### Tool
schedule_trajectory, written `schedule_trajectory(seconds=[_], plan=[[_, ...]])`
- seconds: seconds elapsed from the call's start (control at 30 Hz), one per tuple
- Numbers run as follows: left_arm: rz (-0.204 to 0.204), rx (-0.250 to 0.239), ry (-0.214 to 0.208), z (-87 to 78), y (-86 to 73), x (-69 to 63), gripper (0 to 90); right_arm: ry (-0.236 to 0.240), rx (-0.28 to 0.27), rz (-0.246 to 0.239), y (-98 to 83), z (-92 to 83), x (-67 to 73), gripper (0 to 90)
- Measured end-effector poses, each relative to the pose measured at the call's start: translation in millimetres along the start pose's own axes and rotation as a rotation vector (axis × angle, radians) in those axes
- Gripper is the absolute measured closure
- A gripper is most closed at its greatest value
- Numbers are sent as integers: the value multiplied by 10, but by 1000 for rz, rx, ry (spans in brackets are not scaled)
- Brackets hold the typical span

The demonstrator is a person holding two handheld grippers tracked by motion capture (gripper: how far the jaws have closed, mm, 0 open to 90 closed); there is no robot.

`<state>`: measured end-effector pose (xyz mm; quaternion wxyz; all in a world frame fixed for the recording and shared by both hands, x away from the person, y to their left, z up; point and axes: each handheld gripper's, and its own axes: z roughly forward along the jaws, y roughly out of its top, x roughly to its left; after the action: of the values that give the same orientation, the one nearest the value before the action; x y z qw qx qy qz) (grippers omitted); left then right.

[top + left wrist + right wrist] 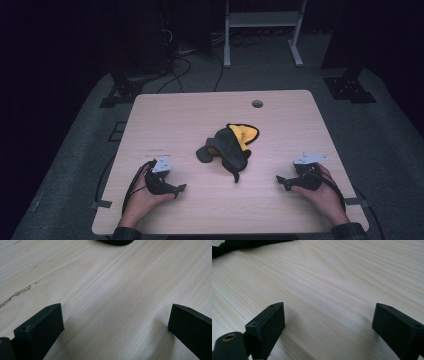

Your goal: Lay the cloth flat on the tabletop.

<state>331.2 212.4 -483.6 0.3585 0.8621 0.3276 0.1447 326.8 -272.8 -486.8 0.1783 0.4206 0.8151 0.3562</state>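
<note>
A crumpled black garment with yellow lining (229,146) lies in the middle of the pale wooden table (165,120). My left gripper (176,190) rests on the table near the front left, held in a hand, pointing right toward the garment. Its jaws (116,308) stand wide apart over bare wood, and a dark edge of the garment (116,242) shows at the top. My right gripper (281,182) rests at the front right and points left. It (329,306) is open over bare wood too, with black fabric (237,245) at the upper left.
A round cable hole (257,104) sits near the table's far edge. Beyond the table stand a white metal frame (262,20), floor cables (180,67) and black stand bases (350,90). The surroundings are dark.
</note>
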Motion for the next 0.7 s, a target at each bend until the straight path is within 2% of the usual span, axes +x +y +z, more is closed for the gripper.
schedule_trajectory(seconds=[0.23,0.37,0.47,0.5,0.57,0.6,0.7], plan=[[-19,-12,20,2,9,12,18,1,-1,1,1,1,-2,99],[-28,-21,29,-5,27,9,127,6,0,1,0,-1,-17,100],[-1,-23,42,-25,55,-25,181,4,0,-2,2,1,-26,100],[13,-48,45,-50,83,-52,215,2,1,-2,5,4,-27,100],[10,-66,41,-67,98,-65,249,1,2,0,10,9,-26,100],[8,-91,28,-103,133,-86,250,0,1,0,12,11,-27,100],[21,-107,14,-128,186,-121,269,-3,1,3,21,21,-26,100]])
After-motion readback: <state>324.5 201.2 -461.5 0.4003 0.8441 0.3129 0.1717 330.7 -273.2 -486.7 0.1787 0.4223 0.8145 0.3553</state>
